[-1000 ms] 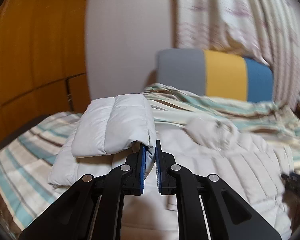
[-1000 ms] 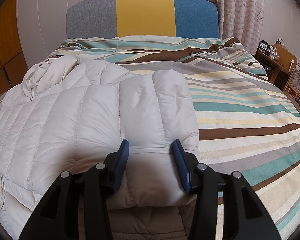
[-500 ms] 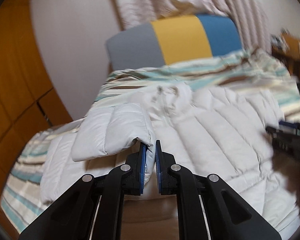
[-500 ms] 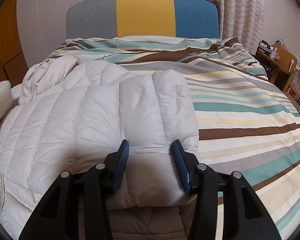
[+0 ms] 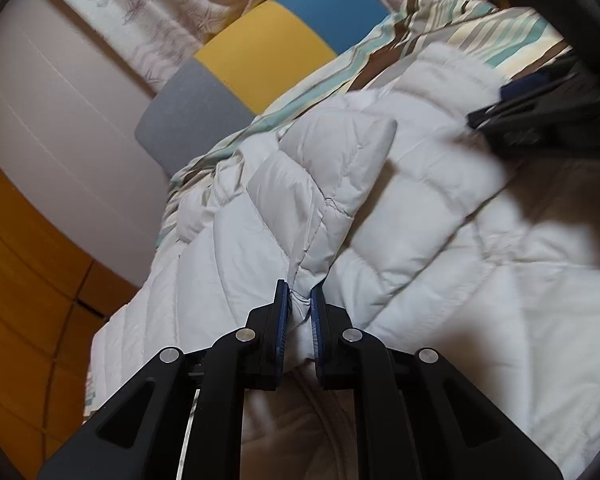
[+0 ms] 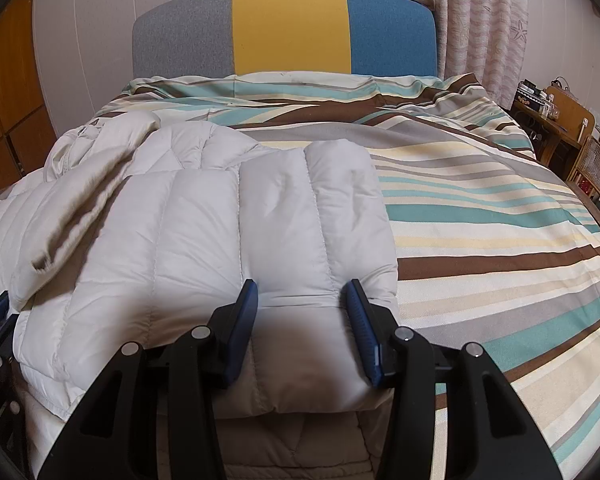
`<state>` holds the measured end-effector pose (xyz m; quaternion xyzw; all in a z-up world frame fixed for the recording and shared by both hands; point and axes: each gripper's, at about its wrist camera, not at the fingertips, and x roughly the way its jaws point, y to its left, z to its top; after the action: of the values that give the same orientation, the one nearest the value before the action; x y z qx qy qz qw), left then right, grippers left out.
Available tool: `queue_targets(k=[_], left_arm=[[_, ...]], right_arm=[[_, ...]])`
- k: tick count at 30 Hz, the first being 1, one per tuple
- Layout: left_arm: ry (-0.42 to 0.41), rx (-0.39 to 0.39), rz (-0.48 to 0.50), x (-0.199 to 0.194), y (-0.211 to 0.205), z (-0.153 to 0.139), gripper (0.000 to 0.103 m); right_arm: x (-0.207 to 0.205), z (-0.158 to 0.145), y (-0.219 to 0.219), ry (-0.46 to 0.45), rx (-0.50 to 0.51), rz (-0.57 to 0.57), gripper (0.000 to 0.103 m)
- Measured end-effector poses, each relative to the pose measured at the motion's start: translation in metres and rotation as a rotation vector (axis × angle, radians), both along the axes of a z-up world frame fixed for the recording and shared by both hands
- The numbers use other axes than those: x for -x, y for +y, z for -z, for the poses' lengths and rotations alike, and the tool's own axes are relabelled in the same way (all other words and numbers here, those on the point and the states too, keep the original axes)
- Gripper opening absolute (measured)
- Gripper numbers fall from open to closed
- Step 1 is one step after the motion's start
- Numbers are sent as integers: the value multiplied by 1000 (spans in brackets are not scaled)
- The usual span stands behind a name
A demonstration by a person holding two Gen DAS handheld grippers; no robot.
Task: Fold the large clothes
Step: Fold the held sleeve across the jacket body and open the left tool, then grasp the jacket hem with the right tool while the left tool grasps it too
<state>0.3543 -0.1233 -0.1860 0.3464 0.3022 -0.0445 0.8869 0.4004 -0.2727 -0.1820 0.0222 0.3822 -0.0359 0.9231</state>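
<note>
Now we see the white puffer jacket [image 6: 204, 232] lying on the striped bedcover [image 6: 480, 216], toward its left side, below the grey, yellow and blue headboard [image 6: 288, 32]. Our left gripper [image 5: 300, 300] pinches the sleeve [image 5: 324, 184], folded across the jacket's body; its jaws have just been easing apart, yet the fabric sits bunched between the blue pads [image 5: 283, 320]. Our right gripper [image 6: 304, 308] rests over the jacket's folded right edge, jaws partly spread with padded fabric between them; whether they press it we cannot tell. A curtain [image 6: 480, 20] hangs behind.
</note>
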Motion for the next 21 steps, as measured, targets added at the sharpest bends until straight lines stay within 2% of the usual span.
queue_targets(k=[1, 2, 3, 4, 6, 8, 10, 12, 15, 17, 19, 21], left_arm=[[12, 40, 27, 6, 1, -6, 28], [13, 70, 43, 10, 1, -13, 52], [2, 99, 51, 13, 3, -21, 68], [-18, 150, 59, 19, 8, -32, 89], [-24, 270, 62, 29, 23, -49, 90], [-21, 331, 39, 32, 37, -57, 90], [-37, 382, -23, 35, 59, -62, 90], [-56, 441, -108, 37, 85, -62, 90], [-71, 597, -314, 32, 141, -64, 93], [-76, 690, -423, 28, 172, -66, 93], [-87, 812, -516, 30, 203, -66, 93], [-99, 886, -561, 35, 221, -65, 93]], right_arm=[[0, 0, 0, 0, -1, 0, 46], [0, 0, 0, 0, -1, 0, 46], [0, 0, 0, 0, -1, 0, 46], [0, 0, 0, 0, 0, 0, 46], [1, -1, 0, -8, 3, 0, 48], [3, -5, 2, -20, 14, 4, 51], [5, -13, 7, -34, 32, -7, 54], [7, -27, 17, -58, 41, -43, 55], [7, -52, 40, -109, 17, -105, 68], [2, -66, 64, -136, 10, -150, 68], [-11, -71, 92, -122, 20, -198, 71], [-23, -65, 112, -92, 56, -218, 71]])
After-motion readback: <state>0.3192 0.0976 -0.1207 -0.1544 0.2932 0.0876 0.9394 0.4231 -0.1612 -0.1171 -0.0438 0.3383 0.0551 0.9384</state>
